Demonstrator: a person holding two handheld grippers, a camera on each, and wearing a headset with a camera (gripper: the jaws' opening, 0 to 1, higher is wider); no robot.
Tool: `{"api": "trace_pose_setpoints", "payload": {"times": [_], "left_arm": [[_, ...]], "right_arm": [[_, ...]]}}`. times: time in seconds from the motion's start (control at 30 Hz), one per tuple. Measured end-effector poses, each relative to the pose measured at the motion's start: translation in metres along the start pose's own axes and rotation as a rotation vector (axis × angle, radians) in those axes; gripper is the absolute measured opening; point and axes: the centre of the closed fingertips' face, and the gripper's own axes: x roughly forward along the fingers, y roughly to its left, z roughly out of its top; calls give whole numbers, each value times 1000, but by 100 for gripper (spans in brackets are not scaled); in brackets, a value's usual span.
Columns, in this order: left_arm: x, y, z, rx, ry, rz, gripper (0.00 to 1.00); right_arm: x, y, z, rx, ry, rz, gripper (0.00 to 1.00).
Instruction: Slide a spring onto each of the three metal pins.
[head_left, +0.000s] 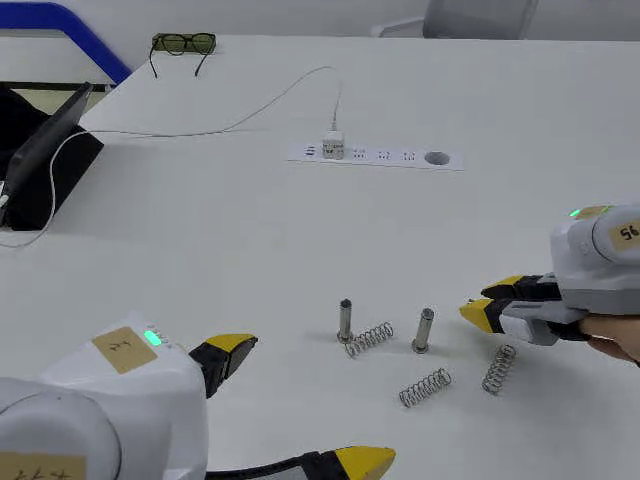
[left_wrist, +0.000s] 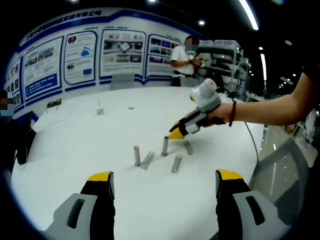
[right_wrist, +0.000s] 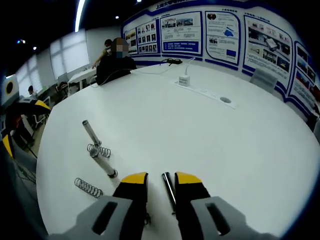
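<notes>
**Pin 3 in right claw, zero springs on**

The right claw (right_wrist: 161, 178) is clamping the third pin (right_wrist: 168, 187) between nearly closed jaws, with the rod running forward along them. My read is that it's either bringing the pin in to stand with the others or holding it steady for threading. The claw is hovering just right of the right pin (head_left: 424, 330).

The left claw (head_left: 297, 402) is sitting near-left with its jaws gaping wide and gripping nothing. It's probably staged to grab a spring.

Count:
- Pins: 3. The left pin (head_left: 345, 320) and right pin are standing upright on wider bases with tops free, so springs can drop on from above. The third is riding in the right claw.
- Springs: 3, all lying loose on the surface (head_left: 250, 230). The left spring (head_left: 369, 339) is resting at the left pin's base, the middle spring (head_left: 425, 388) is lying nearer than the right pin, and the right spring (head_left: 499, 368) is lying just under the right claw.
- Springs on pins: 0.
</notes>
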Motion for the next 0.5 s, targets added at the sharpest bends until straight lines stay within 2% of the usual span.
{"api": "trace_pose_setpoints", "payload": {"times": [0.1, 0.2, 0.37, 0.5], "left_arm": [[1, 0, -1, -1, 4, -5, 85], [1, 0, 0, -2, 4, -5, 85], [0, 1, -1, -3, 5, -4, 84], [-1, 3, -2, -6, 7, 1, 84]], "right_arm": [[3, 0, -3, -19, 22, -3, 20], [5, -1, -3, -2, 25, -4, 17], [9, -4, -11, -8, 75, -11, 15], [9, -3, -12, -14, 81, -8, 12]]}}
